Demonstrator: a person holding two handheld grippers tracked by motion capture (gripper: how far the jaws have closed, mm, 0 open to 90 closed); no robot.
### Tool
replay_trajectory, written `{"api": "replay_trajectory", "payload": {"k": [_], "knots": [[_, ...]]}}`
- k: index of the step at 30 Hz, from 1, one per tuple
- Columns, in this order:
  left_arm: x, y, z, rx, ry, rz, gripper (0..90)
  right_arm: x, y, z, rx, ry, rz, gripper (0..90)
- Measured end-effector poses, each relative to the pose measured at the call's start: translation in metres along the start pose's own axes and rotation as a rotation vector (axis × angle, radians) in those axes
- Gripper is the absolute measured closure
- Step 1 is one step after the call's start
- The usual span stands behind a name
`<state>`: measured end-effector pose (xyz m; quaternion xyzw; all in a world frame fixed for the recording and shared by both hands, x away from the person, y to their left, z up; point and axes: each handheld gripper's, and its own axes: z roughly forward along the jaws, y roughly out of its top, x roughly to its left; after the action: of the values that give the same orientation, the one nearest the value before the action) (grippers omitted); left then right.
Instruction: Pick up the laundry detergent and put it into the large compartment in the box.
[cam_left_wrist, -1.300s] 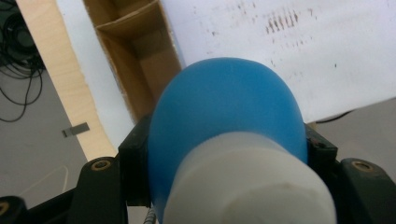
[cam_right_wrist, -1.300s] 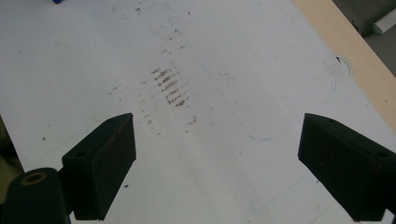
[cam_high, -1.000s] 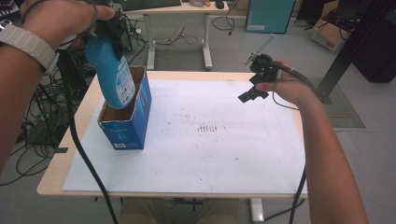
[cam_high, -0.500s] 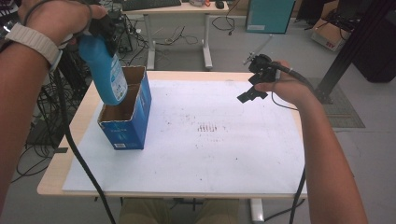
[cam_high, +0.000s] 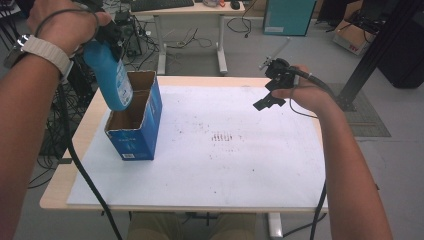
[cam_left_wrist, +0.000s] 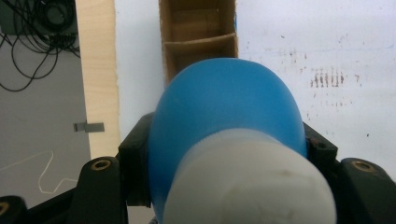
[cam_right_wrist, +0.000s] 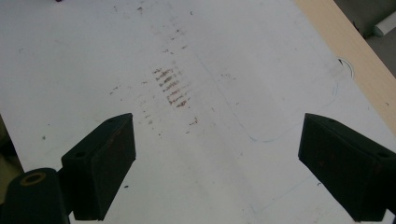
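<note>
Upper left, the left tongs (cam_high: 107, 42) clamp a blue bottle (cam_high: 109, 80), seemingly just over the open box (cam_high: 135, 125); the right tongs (cam_high: 270, 92) gape empty.

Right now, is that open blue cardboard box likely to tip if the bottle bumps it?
Probably. The open blue cardboard box stands tall and narrow, looks empty, so likely light. The rounded blue plastic bottle hangs over its rim; a sideways nudge could topple it or slide it.

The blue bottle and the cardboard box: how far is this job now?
Done: the left tongs are shut on the blue bottle, lifted off the table. In hand: the bottle hangs at the open top of the blue cardboard box. Left: lowering it inside and letting go. The right tongs wait open, with nothing between them.
</note>
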<state>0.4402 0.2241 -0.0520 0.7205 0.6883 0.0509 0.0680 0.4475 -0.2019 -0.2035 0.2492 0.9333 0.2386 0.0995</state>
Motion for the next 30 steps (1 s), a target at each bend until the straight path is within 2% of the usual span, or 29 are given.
{"api": "replay_trajectory", "payload": {"k": [5,11,17,21,30], "knots": [[-0.002,0.002,0.011,-0.014,0.015,-0.003,37.7,0.001,0.000,-0.001,0.000,-0.001,0.001,11.2],[-0.002,0.003,0.024,-0.019,-0.003,-0.005,37.7,0.002,0.000,-0.001,0.002,-0.001,0.002,11.2],[-0.002,0.004,0.037,-0.016,0.013,-0.001,37.7,0.002,-0.001,-0.002,0.000,-0.003,0.000,11.2],[-0.001,0.005,0.048,-0.007,0.011,-0.003,37.7,0.002,-0.002,-0.003,-0.001,-0.004,0.005,11.2],[0.001,0.004,0.070,-0.021,0.008,0.000,37.6,0.002,-0.002,-0.002,0.002,-0.004,0.005,11.2]]}}
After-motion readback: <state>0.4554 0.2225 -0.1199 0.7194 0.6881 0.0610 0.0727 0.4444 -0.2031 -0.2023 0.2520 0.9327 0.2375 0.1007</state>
